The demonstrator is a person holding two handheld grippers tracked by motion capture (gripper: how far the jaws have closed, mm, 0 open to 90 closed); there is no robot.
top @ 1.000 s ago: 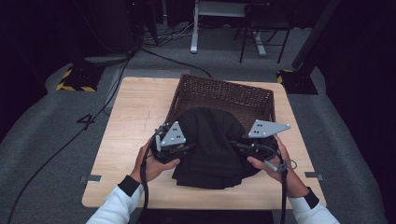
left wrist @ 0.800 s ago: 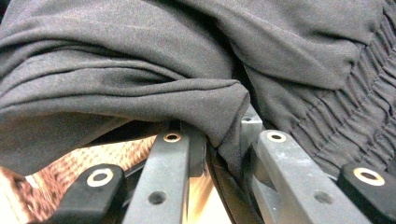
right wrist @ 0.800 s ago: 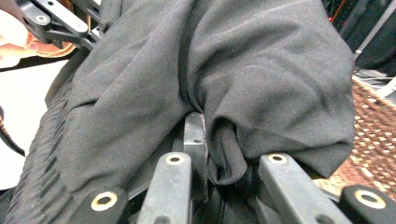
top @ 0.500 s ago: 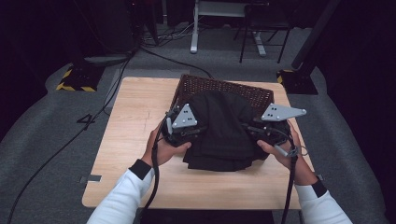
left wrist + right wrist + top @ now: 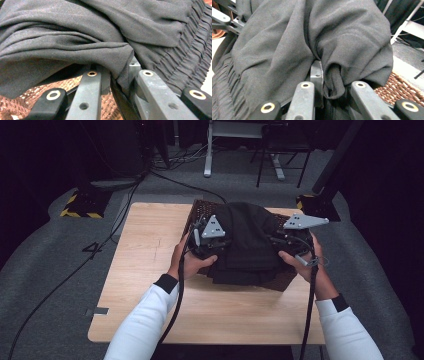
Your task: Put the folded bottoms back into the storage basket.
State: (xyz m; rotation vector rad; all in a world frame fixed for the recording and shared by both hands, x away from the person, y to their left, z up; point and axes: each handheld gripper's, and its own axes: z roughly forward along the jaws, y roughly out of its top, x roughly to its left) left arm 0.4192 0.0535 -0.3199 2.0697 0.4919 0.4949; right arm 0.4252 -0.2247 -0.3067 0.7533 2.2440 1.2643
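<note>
Left gripper (image 5: 220, 244) and right gripper (image 5: 274, 240), each clamped tight on a fold of the black garment (image 5: 247, 242), hold it from opposite sides above the woven basket (image 5: 199, 211). In the left gripper view the cloth (image 5: 100, 37) is pinched between the closed jaws, with its gathered waistband running along the right side and brown wicker (image 5: 32, 93) beneath. In the right gripper view a bunched fold (image 5: 332, 50) is likewise pinched between the jaws, and wicker (image 5: 402, 87) lies at lower right. The basket stands on the bench (image 5: 145, 255) toward its far right corner; the garment's lower edge hangs over the basket's near rim. Both hands (image 5: 192, 262) grip the tool bodies, cables trailing toward the near edge.
</note>
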